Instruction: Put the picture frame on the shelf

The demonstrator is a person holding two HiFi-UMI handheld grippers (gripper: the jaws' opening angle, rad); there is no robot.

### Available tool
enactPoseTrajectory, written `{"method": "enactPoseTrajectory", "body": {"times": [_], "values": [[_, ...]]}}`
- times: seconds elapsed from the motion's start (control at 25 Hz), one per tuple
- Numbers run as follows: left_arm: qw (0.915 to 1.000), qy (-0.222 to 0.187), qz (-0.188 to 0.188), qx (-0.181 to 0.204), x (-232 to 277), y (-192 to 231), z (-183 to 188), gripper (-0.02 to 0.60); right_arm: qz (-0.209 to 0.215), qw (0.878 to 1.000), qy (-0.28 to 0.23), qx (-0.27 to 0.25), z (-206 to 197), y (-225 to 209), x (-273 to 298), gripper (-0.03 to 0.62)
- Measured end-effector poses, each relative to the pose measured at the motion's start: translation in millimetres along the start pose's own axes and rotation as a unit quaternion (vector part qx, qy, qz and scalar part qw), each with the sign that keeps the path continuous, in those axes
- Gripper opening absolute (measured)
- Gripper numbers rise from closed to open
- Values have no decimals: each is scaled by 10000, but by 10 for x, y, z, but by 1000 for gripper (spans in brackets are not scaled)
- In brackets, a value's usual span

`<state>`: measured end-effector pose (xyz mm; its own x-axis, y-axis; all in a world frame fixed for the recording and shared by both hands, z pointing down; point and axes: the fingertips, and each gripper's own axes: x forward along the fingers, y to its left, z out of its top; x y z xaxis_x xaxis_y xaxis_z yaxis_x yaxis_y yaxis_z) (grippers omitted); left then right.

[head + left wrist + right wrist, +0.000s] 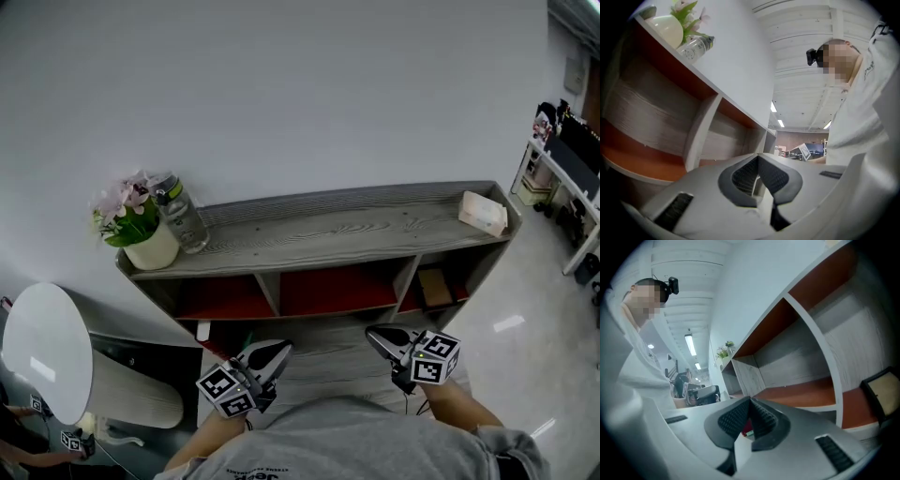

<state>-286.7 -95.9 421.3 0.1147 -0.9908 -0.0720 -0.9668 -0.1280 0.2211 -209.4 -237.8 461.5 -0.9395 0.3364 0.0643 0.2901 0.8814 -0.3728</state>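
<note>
The picture frame (433, 288), dark-edged with a tan face, lies in the right compartment of the low grey shelf (328, 225). It also shows at the right edge of the right gripper view, picture frame (885, 391), on the red compartment floor. My left gripper (281, 351) and right gripper (373, 334) hover in front of the shelf, close to my body, both apart from the frame. In the left gripper view the left gripper (758, 158) has its pads meeting at the tips, empty. My right gripper (750, 400) is likewise shut on nothing.
On the shelf top stand a flower pot (141, 230) and a clear bottle (181, 217) at the left, and a pale tissue pack (483, 212) at the right. A white round table (47, 352) is at the left. Desks with clutter stand far right (562, 169).
</note>
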Motion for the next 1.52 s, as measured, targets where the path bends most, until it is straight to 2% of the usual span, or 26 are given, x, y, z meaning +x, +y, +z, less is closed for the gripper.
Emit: {"method": "enactPoseTrajectory", "body": {"times": [0.24, 0.44, 0.72, 1.52], "values": [[9995, -138, 123, 250, -202, 213, 299, 14, -105, 9996, 11, -278, 278, 89, 330, -8], [9975, -314, 301, 558, -268, 321, 583, 14, 23, 9989, -48, -458, 587, 202, 491, -8], [9942, -273, 457, 935, -225, 401, 752, 14, 85, 9975, -188, -675, 854, 277, 522, -8], [9939, -256, 355, 1008, -171, 282, 776, 15, 114, 9964, -233, -812, 910, 318, 460, -6]]}}
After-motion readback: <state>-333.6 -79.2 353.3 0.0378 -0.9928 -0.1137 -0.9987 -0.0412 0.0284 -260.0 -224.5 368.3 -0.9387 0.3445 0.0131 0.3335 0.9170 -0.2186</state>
